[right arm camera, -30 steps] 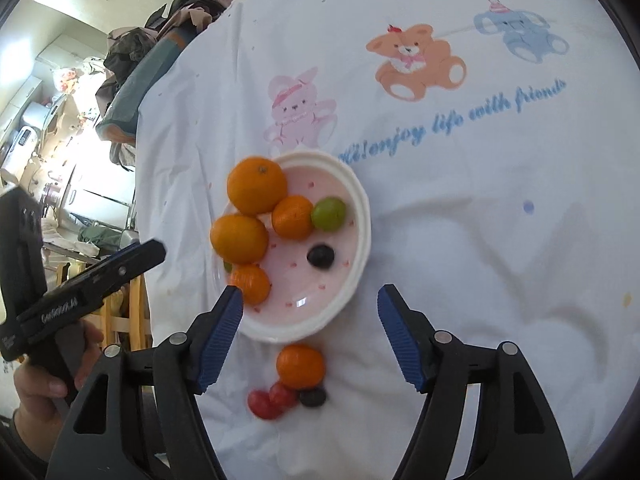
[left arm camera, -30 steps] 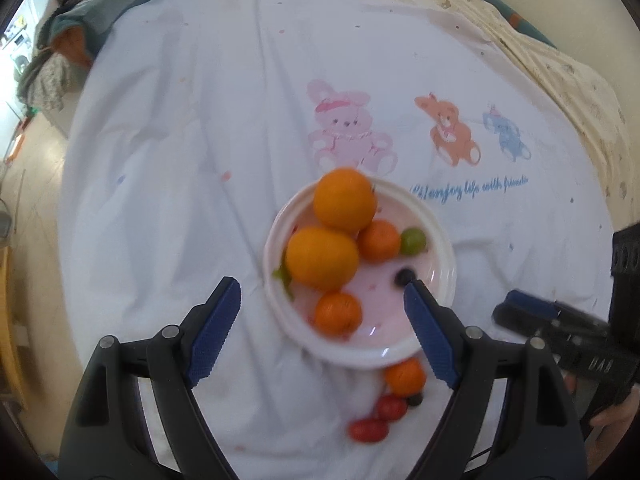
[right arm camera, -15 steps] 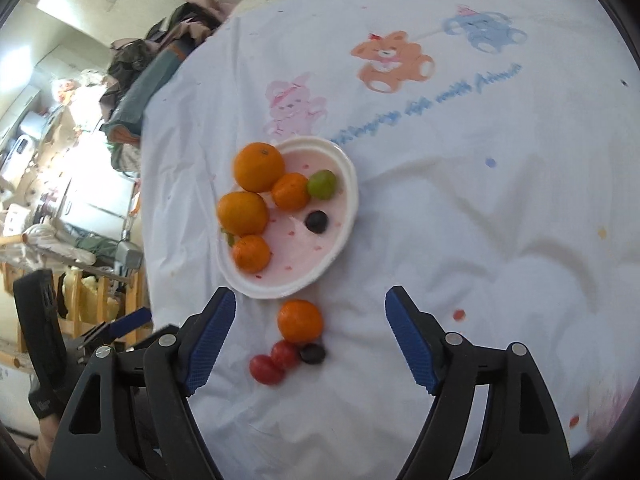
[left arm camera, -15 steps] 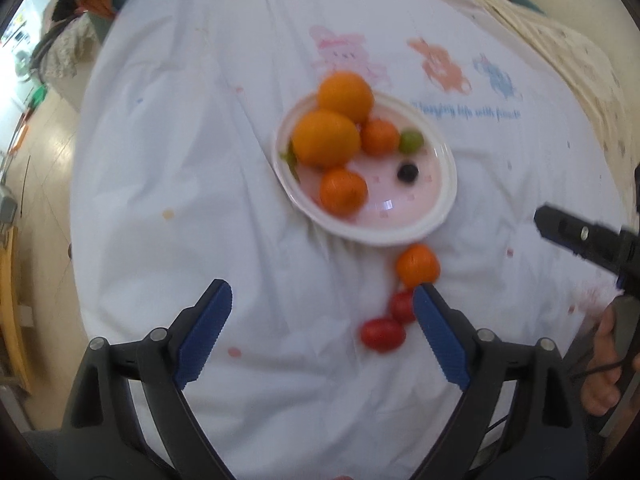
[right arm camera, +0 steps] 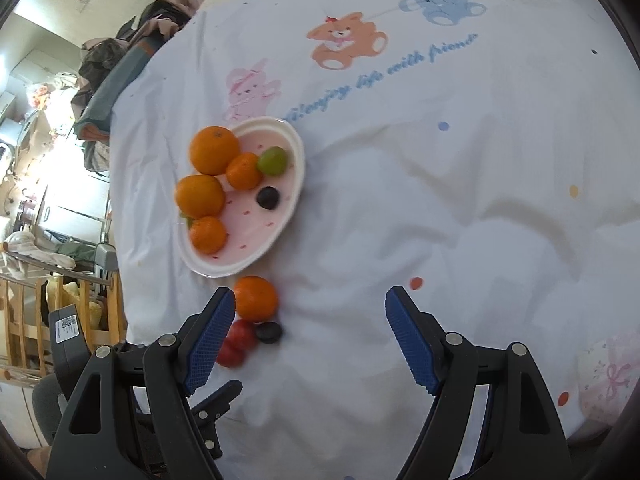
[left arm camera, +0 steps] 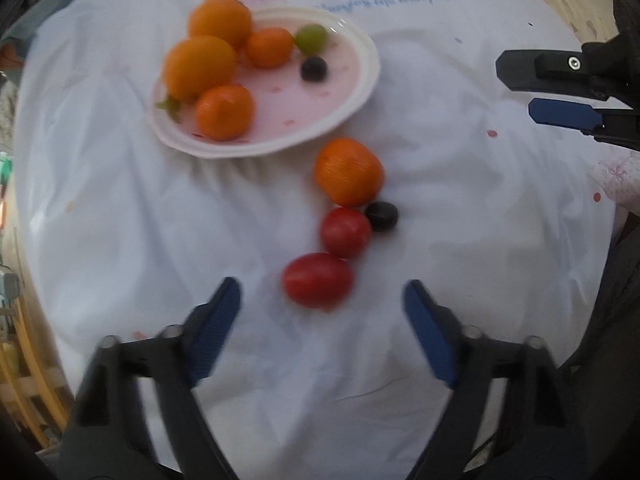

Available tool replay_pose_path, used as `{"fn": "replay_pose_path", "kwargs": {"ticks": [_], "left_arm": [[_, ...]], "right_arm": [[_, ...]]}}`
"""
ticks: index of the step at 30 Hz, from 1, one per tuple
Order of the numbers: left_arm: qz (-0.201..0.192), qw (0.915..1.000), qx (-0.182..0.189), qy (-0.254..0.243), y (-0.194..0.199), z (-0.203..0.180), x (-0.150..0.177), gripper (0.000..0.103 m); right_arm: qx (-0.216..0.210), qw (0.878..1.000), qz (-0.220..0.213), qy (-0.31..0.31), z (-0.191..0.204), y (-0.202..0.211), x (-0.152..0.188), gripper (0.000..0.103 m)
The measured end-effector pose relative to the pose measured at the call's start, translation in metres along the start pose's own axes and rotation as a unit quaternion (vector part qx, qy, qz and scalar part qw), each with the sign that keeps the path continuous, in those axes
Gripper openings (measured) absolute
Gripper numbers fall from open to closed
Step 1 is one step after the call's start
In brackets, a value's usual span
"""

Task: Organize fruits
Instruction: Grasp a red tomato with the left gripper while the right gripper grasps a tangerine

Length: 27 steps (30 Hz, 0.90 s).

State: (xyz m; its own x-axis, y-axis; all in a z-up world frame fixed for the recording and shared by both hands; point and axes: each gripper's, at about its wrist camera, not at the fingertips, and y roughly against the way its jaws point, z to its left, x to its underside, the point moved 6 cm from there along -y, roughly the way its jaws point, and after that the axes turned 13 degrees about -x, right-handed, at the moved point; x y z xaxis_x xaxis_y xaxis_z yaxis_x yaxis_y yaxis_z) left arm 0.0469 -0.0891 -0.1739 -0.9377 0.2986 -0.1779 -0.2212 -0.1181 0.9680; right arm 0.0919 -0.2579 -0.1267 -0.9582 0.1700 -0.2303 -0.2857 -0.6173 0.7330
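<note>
A pink plate (left arm camera: 360, 92) (right arm camera: 294, 200) on the white cloth holds several oranges, a green grape (left arm camera: 311, 37) and a dark grape (left arm camera: 314, 69). Beside its near rim lie a loose orange (left arm camera: 347, 171) (right arm camera: 255, 298), a dark grape (left arm camera: 381, 216) (right arm camera: 269, 332) and two red tomatoes (left arm camera: 345, 232) (left arm camera: 318, 285). My left gripper (left arm camera: 322, 320) is open and empty, just short of the nearer tomato. My right gripper (right arm camera: 306, 332) is open and empty; its left finger (right arm camera: 208, 340) partly hides the tomatoes (right arm camera: 242, 334). The right gripper also shows at the right of the left wrist view (left arm camera: 560, 92).
The white cloth (right arm camera: 460, 200) has printed cartoon animals and blue lettering at the far side. Past its left edge are piled clothes (right arm camera: 116, 60), wooden furniture (right arm camera: 24, 320) and household clutter.
Both grippers have pulled back toward the near side and lowered. The left one now has the loose tomatoes close in front of its open fingers. The fruits have not moved.
</note>
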Motion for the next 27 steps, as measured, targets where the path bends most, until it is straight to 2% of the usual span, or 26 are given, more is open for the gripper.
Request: {"fn": "replay_pose_path", "kwargs": {"ticks": [3,4,7,12,16,20,27], "left_arm": [[0.007,0.9999,-0.008,0.002,-0.008,0.001,-0.003,0.070],[0.010,0.9999,-0.008,0.002,-0.010,0.001,-0.004,0.065],[0.018,0.9998,-0.008,0.001,-0.017,0.001,-0.008,0.060],[0.018,0.9998,-0.005,-0.001,-0.017,0.001,-0.011,0.037],[0.020,0.9998,0.006,0.002,-0.010,0.005,-0.006,0.036],[0.019,0.9987,0.029,0.038,0.004,0.020,-0.002,0.036],[0.002,0.9938,0.005,0.111,0.020,0.060,-0.005,0.036]], "right_arm": [[0.005,1.000,0.001,-0.001,-0.005,0.001,0.001,0.080],[0.005,1.000,0.002,-0.003,-0.006,0.000,0.001,0.080],[0.001,1.000,0.003,-0.010,-0.007,-0.001,0.000,0.080],[-0.014,1.000,0.005,-0.022,-0.002,-0.003,-0.002,0.080],[-0.018,1.000,0.010,-0.022,0.004,-0.004,-0.001,0.080],[-0.017,1.000,0.014,-0.016,0.011,-0.007,0.001,0.080],[-0.003,0.999,0.045,0.000,0.019,-0.031,0.009,0.080]]}}
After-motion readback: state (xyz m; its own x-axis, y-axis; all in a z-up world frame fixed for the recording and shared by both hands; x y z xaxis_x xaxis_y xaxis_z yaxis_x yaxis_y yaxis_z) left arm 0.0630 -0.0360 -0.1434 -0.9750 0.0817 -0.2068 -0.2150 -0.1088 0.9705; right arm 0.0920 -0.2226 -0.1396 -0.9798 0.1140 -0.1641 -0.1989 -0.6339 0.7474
